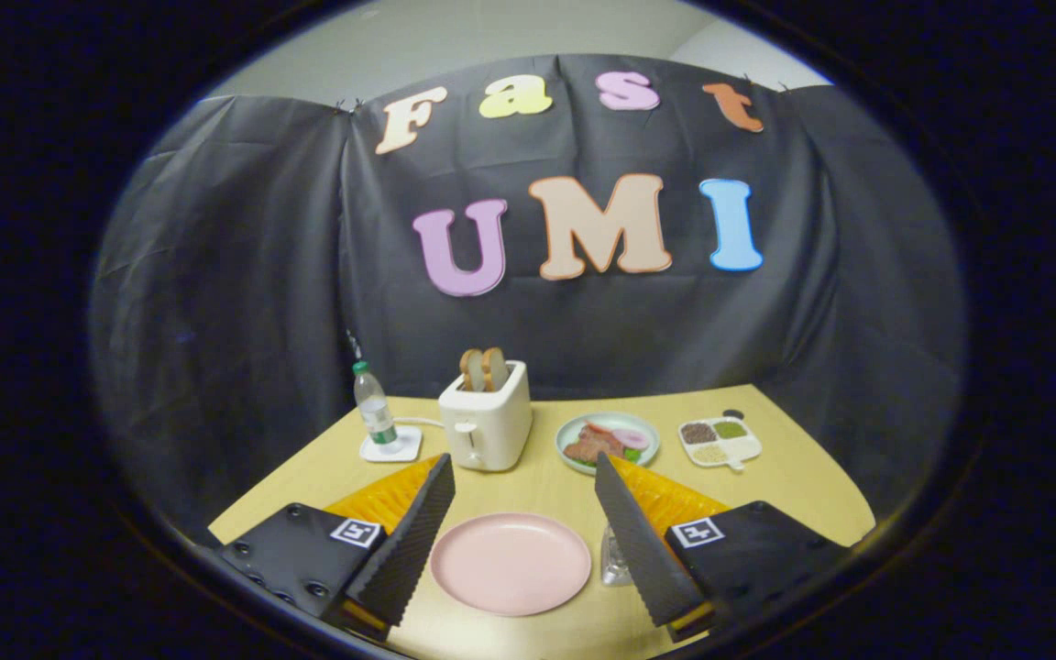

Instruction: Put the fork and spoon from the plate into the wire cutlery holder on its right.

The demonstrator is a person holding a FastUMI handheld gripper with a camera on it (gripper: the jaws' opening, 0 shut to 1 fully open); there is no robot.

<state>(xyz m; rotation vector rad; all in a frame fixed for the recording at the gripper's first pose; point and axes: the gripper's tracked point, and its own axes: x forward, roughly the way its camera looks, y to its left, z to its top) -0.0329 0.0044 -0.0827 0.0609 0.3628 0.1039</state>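
Plates first: a round pink plate (510,562) sits low centre of the frame, between my gripper (523,472) fingers, and its face reads bare from here; I see no fork or spoon on it. Just right of it, mostly hidden behind the right finger (643,545), a small clear or wire object (613,561) stands on the table; I cannot tell whether it is the cutlery holder. The fingers are spread wide apart, gripping nothing.

Beyond the fingers, centre frame, a pale green round dish (608,442) carries meat slices, a pink slice and some greens. To its right, a white divided tray (720,441) holds a brown, a green and a pale heap, each in its own compartment. Left of the dish, a cream two-slot toaster (486,416) has two bread slices (484,368) standing upright in its slots. Further left, a clear plastic bottle with a green cap (373,404) stands on a white square coaster (390,446).

Surface: a light yellow wooden tabletop (794,481). Black cloth wall (216,275) hangs behind it, with a strip of pale room wall (455,46) at the upper frame.
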